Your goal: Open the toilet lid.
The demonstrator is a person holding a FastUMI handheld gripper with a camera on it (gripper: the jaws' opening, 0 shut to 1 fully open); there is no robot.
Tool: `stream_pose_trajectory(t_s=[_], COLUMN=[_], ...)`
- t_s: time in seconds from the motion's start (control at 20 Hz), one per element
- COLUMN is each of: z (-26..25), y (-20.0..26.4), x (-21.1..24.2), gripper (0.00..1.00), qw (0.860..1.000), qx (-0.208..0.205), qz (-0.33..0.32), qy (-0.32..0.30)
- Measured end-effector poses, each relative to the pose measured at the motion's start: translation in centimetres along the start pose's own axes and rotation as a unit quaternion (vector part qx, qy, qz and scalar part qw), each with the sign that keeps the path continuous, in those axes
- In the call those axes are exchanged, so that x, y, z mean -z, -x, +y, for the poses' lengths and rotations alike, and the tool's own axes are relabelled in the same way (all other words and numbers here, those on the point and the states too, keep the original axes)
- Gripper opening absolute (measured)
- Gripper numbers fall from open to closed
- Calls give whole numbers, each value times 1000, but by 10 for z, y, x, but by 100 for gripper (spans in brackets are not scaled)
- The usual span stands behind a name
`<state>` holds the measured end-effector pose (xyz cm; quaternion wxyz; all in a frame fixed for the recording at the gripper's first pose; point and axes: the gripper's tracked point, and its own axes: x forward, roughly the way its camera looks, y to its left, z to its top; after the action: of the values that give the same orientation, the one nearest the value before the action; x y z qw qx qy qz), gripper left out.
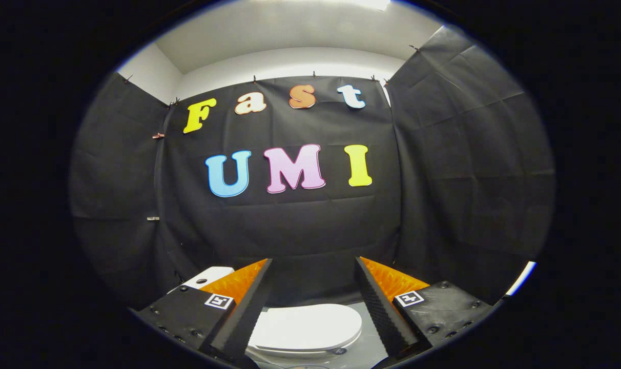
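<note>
A white toilet with its lid [305, 325] lying flat and closed sits low down, seen between and below my two fingers. Its white tank [208, 277] peeks out behind the left finger. My gripper [314, 266] hangs above the toilet, well clear of the lid, open wide with nothing between its fingers. The fingertips point toward the black cloth wall beyond the toilet.
Black cloth walls [459, 169] close the booth on the left, back and right. A grey floor [369, 343] shows beside the toilet bowl. White room walls and ceiling [290, 36] rise above the cloth.
</note>
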<state>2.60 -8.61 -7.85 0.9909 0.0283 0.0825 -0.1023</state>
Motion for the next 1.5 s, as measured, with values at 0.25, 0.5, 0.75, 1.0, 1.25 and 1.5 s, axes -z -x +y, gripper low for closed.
stream_pose_trajectory(t_s=[0.25,0.5,0.75,1.0,1.25,1.5], z=[-47,-96,-131,-155,-167,-168], y=[-22,-50,-72,-84,-94,-94], x=[42,93,156,236,312,381], gripper=[99,99,99,98,98,97], qw=[998,990,976,950,926,898], qx=[32,75,98,109,125,119], qz=[41,84,139,212,267,312], qy=[-40,-87,-137,-200,-237,-286])
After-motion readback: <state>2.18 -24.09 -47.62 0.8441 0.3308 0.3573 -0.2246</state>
